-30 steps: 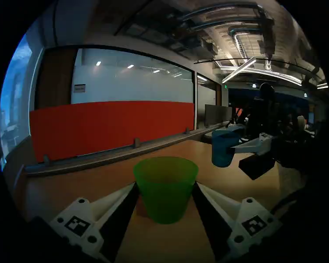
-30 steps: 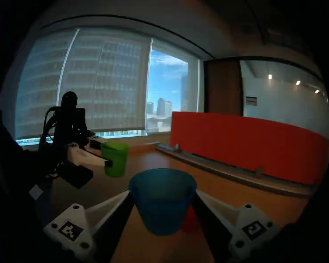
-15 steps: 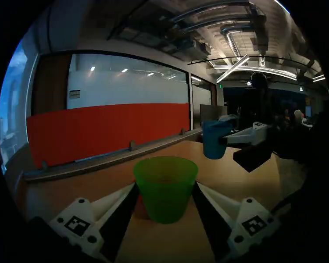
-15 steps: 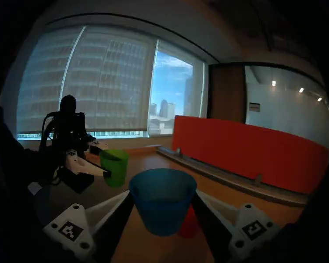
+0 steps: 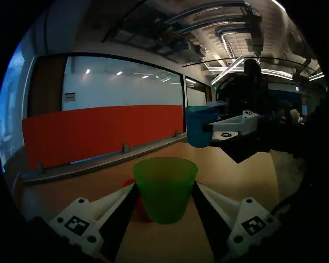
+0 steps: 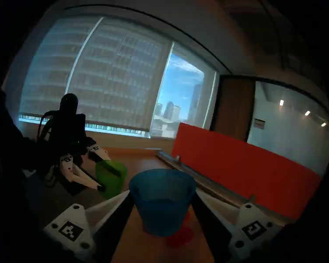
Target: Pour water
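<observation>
Office desk, wooden top [image 5: 248, 175], red partition [image 5: 98, 131] behind. Left gripper [image 5: 166, 188] is clamped on the green cup [image 5: 166, 199], which is upright and low near the desk. Right gripper [image 6: 162, 193] is clamped on the blue cup [image 6: 162, 208], also upright; fill level hard to read. Key relation: seen from the left gripper view, the blue cup is up and to the right of the green one, higher, apart, rims not lined up. My read: get blue over the green rim, then tilt toward it.
</observation>
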